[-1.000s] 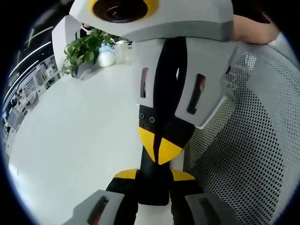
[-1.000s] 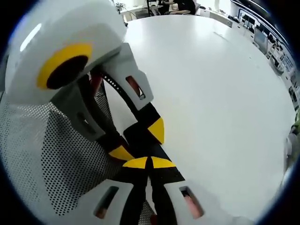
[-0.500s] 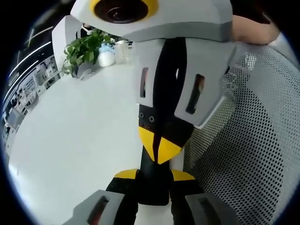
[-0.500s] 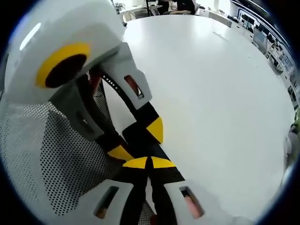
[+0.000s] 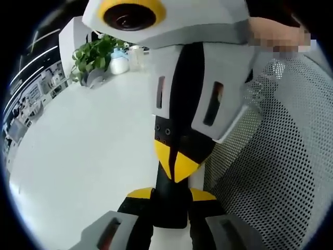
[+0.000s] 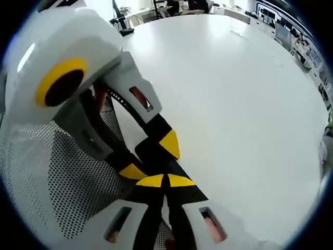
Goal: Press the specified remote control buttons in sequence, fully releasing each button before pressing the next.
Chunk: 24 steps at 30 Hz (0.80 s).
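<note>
The left hand-held gripper (image 5: pixel 170 195) rises from the bottom of the left gripper view with its two yellow-tipped jaws set apart. They are clamped on a slim black remote control (image 5: pixel 169 208), which stands between them and reaches forward past the tips. The right hand-held gripper (image 5: pixel 177 162) comes down from the top of that view. Its jaws are clenched together, their yellow tips forming a single point that sits at the far end of the remote. Whether the point actually bears on a button cannot be told.

In the right gripper view, the right hand-held gripper (image 6: pixel 166 180) shows its two yellow tips pressed together with nothing between them. Just ahead of them, the left hand-held gripper (image 6: pixel 152 156) enters from the left, its jaws on either side of the dark remote control (image 6: pixel 150 151).

The remote is held at the edge of a broad white counter (image 5: pixel 78 146), just beside the white perforated mesh of a chair (image 5: pixel 276 156). The mesh also lies to the left in the right gripper view (image 6: pixel 41 177), with the counter (image 6: pixel 234 104) stretching away beyond. A leafy green plant (image 5: pixel 92 54) stands at the counter's far end.
</note>
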Tool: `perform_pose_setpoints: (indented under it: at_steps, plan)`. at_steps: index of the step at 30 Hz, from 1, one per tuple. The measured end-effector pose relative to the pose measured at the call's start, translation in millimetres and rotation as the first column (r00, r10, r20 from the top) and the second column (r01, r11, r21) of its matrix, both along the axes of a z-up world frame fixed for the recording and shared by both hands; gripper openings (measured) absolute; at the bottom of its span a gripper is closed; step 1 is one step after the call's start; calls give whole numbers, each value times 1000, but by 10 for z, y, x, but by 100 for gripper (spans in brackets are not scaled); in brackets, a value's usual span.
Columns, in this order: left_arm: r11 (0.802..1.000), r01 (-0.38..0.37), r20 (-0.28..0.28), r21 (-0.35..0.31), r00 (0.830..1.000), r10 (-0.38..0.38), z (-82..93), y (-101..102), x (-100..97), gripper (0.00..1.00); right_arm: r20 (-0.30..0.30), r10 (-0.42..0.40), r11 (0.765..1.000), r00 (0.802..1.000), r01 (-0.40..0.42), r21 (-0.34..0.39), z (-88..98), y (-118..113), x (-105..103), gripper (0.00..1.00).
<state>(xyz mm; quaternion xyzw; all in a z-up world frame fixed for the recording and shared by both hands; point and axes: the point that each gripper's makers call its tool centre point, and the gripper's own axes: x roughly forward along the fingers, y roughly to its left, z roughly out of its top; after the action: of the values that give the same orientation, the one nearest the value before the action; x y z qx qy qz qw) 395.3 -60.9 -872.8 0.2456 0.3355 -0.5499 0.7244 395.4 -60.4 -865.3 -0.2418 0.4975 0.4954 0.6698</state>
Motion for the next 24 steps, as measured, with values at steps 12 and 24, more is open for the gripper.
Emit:
perform_pose_setpoints:
  at_steps: [12,24]
  plan:
    - [1000,-1,0,-3,1000,1,-1,-1,1,25,-5,2,1000,1000,-2,8,-7,-6,3,0]
    - [1000,-5,-2,-1,1000,5,-5,-7,5,25,37,58,998,998,-59,9,-6,26,-15,0]
